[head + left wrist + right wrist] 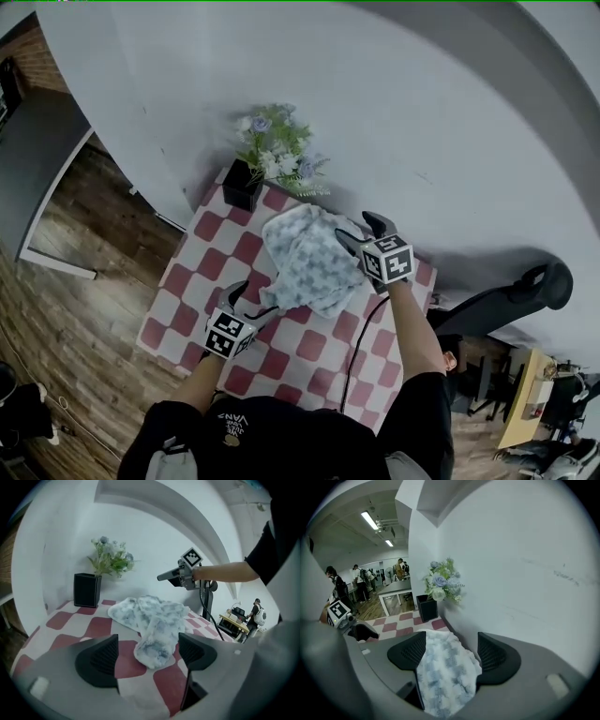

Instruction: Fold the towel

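A crumpled white towel (309, 258) with a grey-blue pattern lies in the middle of the red-and-white checked tablecloth (309, 347). My left gripper (258, 302) is at the towel's near left corner. In the left gripper view it (147, 656) stands open, with the towel (154, 620) just beyond the jaws and nothing between them. My right gripper (361, 230) hovers over the towel's right edge by the wall. In the right gripper view it (452, 653) is open, and the towel (445, 677) lies below the gap without the pads pressing on it.
A black pot of pale flowers (242, 183) stands at the table's far left corner, close to the white wall (422, 112). A black cable (354, 347) trails over the table from the right gripper. A dark chair (525, 291) stands to the right of the table.
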The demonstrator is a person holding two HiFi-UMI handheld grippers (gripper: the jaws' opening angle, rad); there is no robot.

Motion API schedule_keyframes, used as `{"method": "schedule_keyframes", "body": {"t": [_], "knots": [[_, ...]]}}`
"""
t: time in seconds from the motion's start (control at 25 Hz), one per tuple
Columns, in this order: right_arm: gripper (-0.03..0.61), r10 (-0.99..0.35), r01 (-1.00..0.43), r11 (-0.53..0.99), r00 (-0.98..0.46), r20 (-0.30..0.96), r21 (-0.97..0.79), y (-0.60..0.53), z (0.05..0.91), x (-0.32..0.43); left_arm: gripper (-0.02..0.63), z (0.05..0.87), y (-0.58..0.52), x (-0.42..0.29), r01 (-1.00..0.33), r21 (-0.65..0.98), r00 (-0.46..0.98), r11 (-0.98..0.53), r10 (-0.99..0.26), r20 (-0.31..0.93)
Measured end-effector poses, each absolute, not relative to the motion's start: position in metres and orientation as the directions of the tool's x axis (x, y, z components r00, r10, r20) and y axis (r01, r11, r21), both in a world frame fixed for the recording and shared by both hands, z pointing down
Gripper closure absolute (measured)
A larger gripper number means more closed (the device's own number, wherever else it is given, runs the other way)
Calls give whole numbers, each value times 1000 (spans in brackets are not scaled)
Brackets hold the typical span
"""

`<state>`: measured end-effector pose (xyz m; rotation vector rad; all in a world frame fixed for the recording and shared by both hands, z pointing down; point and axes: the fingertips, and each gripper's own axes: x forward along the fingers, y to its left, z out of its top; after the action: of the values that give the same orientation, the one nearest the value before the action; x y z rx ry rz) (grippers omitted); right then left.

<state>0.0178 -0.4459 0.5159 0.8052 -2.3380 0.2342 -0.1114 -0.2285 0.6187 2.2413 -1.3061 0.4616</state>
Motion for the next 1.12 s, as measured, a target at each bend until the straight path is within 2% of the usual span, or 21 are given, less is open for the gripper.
{"method": "schedule_keyframes", "body": {"t": [0.24,0.52,0.64,0.8,0.88,1.04,1.12], "knots": [[238,-406,-571,820,-559,723,19,-468,565,-6,232,638,-234,-110,-833,243,539,-496,-631,558],[306,-346,-572,820,-516,784,-14,-479,610,-15,232,649,-239,-97,-784,219,580,-580,-561,590],[385,-335,-586,810,-498,800,-25,-478,618,-11,235,655,-237,-94,-770,218,586,-599,-529,615],[535,-352,-584,812,-516,781,-20,-470,612,-5,246,657,-234,-93,-765,227,588,-603,-511,626],[547,-370,-583,812,-534,760,-14,-465,603,-1,301,656,-233,-93,-769,225,585,-599,-515,626],[552,-425,-601,799,-579,696,-13,-449,575,7,519,641,-238,-100,-796,177,554,-579,-578,600],[552,-457,-616,788,-599,658,-13,-441,558,15,565,636,-239,-100,-796,163,550,-583,-586,595]]}}
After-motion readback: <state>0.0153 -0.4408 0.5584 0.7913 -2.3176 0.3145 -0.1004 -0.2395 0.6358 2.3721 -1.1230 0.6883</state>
